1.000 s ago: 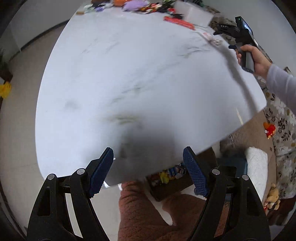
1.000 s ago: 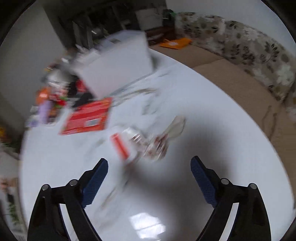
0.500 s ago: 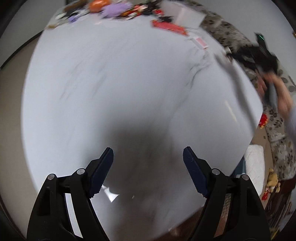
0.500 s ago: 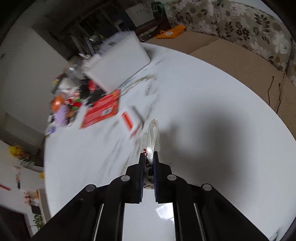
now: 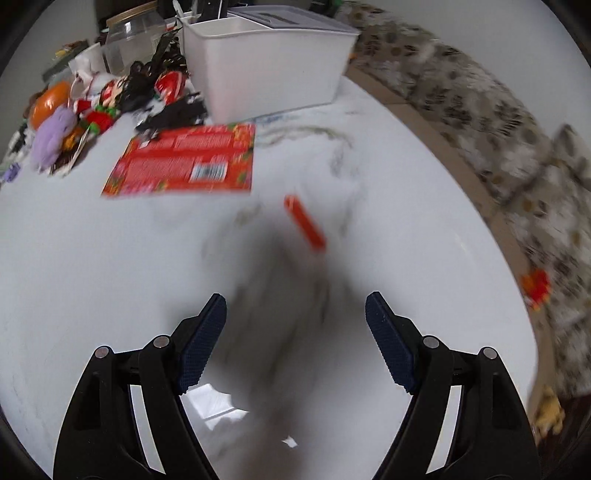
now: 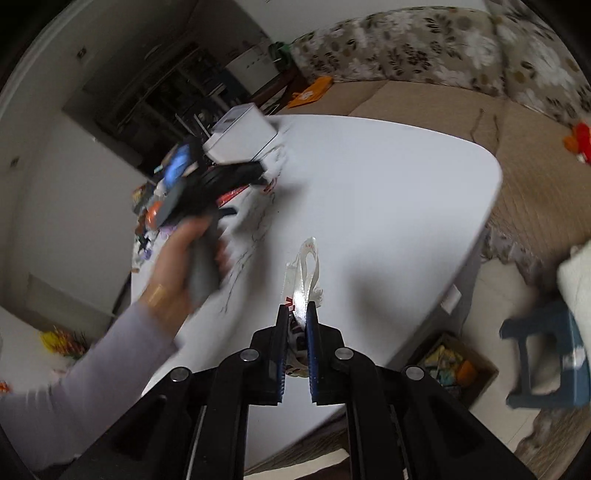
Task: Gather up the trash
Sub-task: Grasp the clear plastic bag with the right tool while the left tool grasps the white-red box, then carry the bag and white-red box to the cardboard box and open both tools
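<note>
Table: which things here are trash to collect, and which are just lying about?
Trash:
clear wrapper, held in right claw
small red wrapper
flat red packet

Lying about:
white bin
purple plush
glass jar

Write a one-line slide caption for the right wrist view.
Right hand-held gripper shut on a clear plastic wrapper above the white table, the left hand alongside.

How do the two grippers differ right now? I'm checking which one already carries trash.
The left gripper has its jaws wide apart with nothing between them; the right gripper is shut on a clear wrapper. Both have blue pads on black fingers and are over the white table.
</note>
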Motion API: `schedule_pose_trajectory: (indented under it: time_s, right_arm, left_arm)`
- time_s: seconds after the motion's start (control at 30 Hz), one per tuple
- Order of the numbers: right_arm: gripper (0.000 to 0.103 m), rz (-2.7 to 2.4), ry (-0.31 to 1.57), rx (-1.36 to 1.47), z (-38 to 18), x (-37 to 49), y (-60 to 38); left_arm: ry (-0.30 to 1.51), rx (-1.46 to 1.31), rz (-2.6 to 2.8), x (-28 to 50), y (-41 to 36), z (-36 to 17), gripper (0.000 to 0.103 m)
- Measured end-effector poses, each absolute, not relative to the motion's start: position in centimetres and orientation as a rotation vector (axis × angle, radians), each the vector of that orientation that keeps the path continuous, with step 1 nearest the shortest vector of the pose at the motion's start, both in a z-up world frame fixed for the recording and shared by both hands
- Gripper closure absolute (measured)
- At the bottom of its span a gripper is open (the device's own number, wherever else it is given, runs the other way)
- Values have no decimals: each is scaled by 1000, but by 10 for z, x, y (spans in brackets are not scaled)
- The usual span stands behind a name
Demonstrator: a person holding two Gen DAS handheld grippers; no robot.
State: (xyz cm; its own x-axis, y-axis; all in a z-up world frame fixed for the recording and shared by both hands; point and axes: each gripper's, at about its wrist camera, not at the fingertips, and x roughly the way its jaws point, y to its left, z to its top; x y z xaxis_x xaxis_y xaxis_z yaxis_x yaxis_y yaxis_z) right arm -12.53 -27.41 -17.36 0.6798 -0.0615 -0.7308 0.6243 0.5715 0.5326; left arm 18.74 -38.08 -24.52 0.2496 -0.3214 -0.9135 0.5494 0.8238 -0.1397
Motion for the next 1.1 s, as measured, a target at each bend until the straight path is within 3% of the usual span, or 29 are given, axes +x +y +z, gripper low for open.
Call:
schedule_pose_trajectory:
  time_s: [0.13, 0.2, 0.23, 0.43, 0.63, 0.67, 0.73, 0.93, 1.1]
  right_arm:
    - [93, -480, 728, 876, -170, -143, -269]
    - [93, -483, 727, 882, -169, -150, -269]
    - [93, -486, 729, 880, -169, -153, -271]
    - [93, -479, 730, 890, -170, -149, -285]
    - [93, -398, 752, 847, -170, -130, -286]
    - [93, -382, 766, 830, -171, -126, -286]
    - [93, -335, 798, 789, -172, -115, -284]
    - [93, -161, 898, 661, -179, -88, -273]
    - [93, -14, 968, 603, -192, -74, -263]
  left_arm:
    - [1220, 253, -497, 210, -415, -265, 31]
    - [1180, 265, -482, 211, -420, -262, 51]
    - [1163, 270, -491, 209, -420, -260, 56]
    - [1114, 302, -599, 195, -396, -261, 59]
    - [1109, 243, -726, 166, -320, -234, 60]
    - [1105, 232, -745, 155, -302, -226, 64]
    - [1095, 244, -769, 131, -259, -212, 84]
    - [1093, 278, -739, 63, -171, -210, 86]
    - [1136, 154, -627, 39, -123, -239, 87]
